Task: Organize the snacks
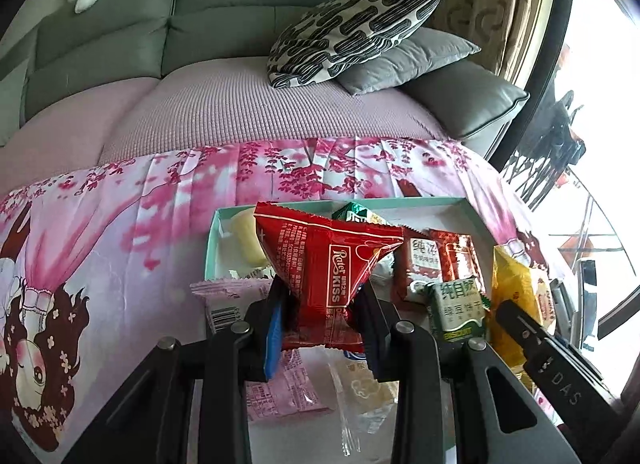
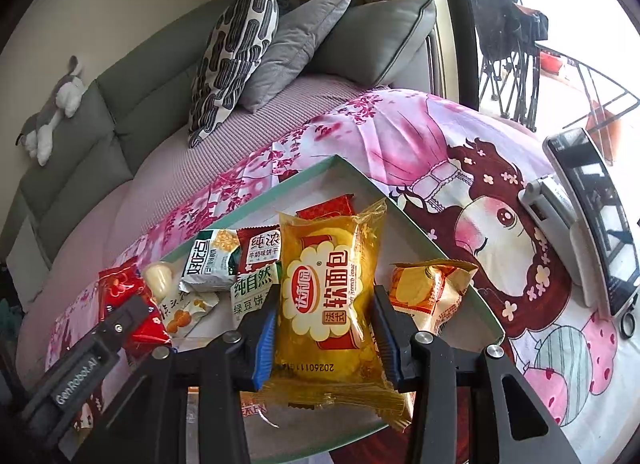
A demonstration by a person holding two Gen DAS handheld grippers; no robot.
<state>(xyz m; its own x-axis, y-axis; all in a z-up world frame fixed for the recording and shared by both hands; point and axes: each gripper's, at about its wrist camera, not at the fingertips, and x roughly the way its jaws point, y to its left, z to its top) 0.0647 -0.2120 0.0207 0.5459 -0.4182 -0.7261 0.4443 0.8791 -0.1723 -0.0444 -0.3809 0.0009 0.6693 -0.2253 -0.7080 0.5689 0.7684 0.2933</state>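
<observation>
My left gripper (image 1: pixel 322 316) is shut on a red KISS snack packet (image 1: pixel 326 260) and holds it above the near edge of a teal-rimmed white box (image 1: pixel 472 209). My right gripper (image 2: pixel 326 328) is shut on a yellow soft-bread packet (image 2: pixel 330 296) held over the same box (image 2: pixel 420 232). Inside the box lie several snacks: a green biscuit pack (image 1: pixel 456 310), red biscuit packs (image 1: pixel 424 264), a pale round snack (image 1: pixel 248 234) and an orange packet (image 2: pixel 428 292). The red packet also shows in the right wrist view (image 2: pixel 128 300), at the left.
The box sits on a table with a pink cartoon cloth (image 1: pixel 100 244). Pink packets (image 1: pixel 232 296) and a clear wrapped snack (image 1: pixel 360 392) lie below my left gripper. A phone on a stand (image 2: pixel 592 215) stands at the right. A sofa with cushions (image 1: pixel 352 35) is behind.
</observation>
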